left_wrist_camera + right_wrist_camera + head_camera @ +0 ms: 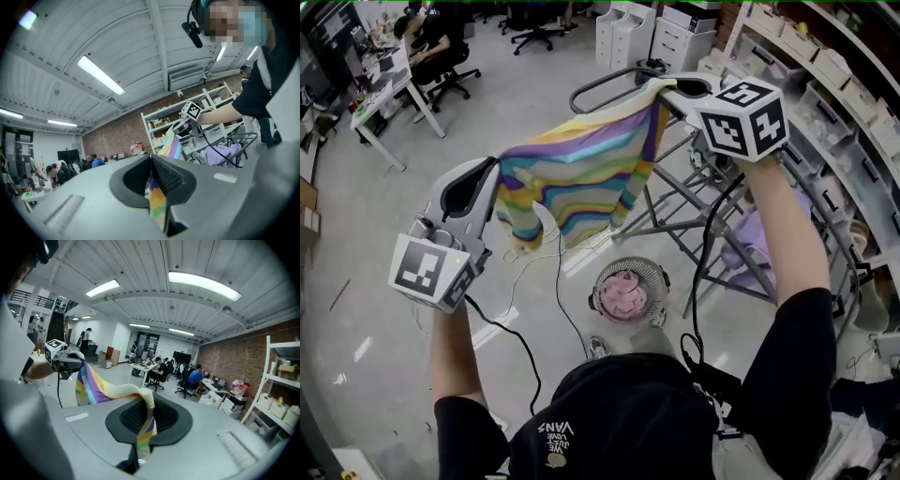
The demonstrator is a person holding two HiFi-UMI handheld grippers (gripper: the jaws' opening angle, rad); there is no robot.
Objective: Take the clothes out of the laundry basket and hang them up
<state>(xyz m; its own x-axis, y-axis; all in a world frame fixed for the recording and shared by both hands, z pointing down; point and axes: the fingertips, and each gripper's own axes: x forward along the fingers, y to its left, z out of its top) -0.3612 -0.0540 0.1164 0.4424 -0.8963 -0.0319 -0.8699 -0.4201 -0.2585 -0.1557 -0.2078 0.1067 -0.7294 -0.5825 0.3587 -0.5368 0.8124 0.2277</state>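
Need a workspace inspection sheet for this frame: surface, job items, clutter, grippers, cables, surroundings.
Surface: glossy grey floor.
Job's things: striped cloth stretched in the air between both grippers; laundry basket on the floor holds pink clothes; purple garment on the drying rack.
Clutter: pale heap at lower right, unclear what.
Grippers: left gripper and right gripper both shut on the striped cloth.
Cables: a black cable hangs from each gripper.
Surroundings: desks with seated people, shelves with boxes, white drawer units.
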